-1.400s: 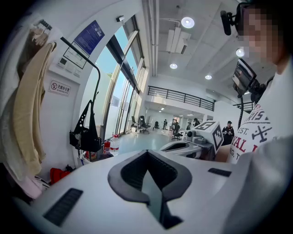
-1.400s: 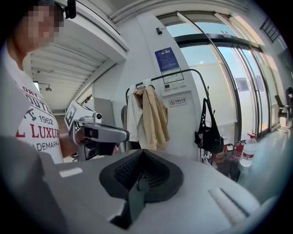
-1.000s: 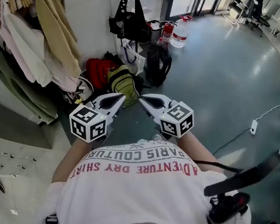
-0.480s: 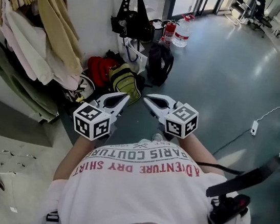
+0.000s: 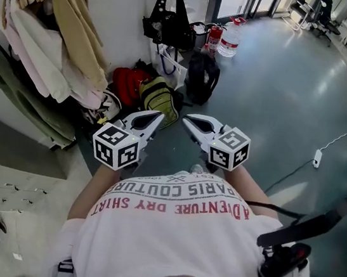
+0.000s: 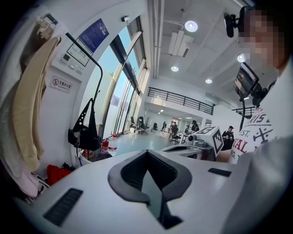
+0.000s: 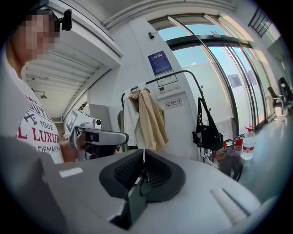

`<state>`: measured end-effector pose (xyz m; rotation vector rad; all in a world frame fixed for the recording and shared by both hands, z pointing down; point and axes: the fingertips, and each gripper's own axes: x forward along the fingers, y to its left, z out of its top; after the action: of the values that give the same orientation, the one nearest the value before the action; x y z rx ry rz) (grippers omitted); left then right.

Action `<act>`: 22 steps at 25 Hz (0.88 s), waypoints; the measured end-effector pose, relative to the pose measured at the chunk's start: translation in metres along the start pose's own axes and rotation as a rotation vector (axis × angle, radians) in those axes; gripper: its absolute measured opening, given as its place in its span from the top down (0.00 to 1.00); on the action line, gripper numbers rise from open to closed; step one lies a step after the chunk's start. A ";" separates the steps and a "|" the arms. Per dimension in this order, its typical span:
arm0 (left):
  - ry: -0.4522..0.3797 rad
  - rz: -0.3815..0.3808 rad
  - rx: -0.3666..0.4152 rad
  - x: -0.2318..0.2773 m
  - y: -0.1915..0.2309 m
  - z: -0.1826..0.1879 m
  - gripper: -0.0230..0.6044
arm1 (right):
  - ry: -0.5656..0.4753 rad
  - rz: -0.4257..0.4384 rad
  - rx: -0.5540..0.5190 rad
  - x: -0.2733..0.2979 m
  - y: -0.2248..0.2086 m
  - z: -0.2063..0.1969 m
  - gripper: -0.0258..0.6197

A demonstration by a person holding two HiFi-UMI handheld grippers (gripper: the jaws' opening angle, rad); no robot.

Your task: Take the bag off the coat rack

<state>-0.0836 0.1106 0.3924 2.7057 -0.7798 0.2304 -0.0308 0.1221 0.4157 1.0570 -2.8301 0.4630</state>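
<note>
Your left gripper [image 5: 156,117] and your right gripper [image 5: 188,119] are side by side, close to your chest. Both point at the far wall. The fingers of both are closed tight, and there is nothing in them.

The black bag [image 5: 168,28] hangs by its straps on the coat rack [image 6: 84,49], far away by the wall. It is well apart from both grippers.

On the left, a tan coat [image 5: 79,32] hangs with other clothes. On the floor near the hanging bag lie a red bag [image 5: 127,83], a yellow-green backpack [image 5: 158,98] and a black backpack [image 5: 203,75]. A red fire extinguisher [image 5: 214,37] and a big water bottle [image 5: 230,41] stand just right of the hanging bag.
</note>
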 end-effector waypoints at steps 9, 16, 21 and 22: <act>-0.045 0.040 -0.026 0.014 0.047 0.017 0.96 | -0.007 0.014 -0.028 0.027 -0.035 0.019 0.96; -0.045 0.090 -0.028 0.067 0.116 0.034 0.96 | -0.010 0.078 -0.044 0.081 -0.105 0.036 0.96; -0.012 0.119 -0.061 0.146 0.193 0.058 0.96 | 0.020 0.106 -0.036 0.137 -0.204 0.055 0.96; -0.010 0.127 -0.068 0.163 0.211 0.066 0.96 | 0.029 0.105 -0.038 0.148 -0.229 0.061 0.96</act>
<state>-0.0564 -0.1614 0.4232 2.5987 -0.9469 0.2153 0.0075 -0.1533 0.4418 0.8917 -2.8668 0.4269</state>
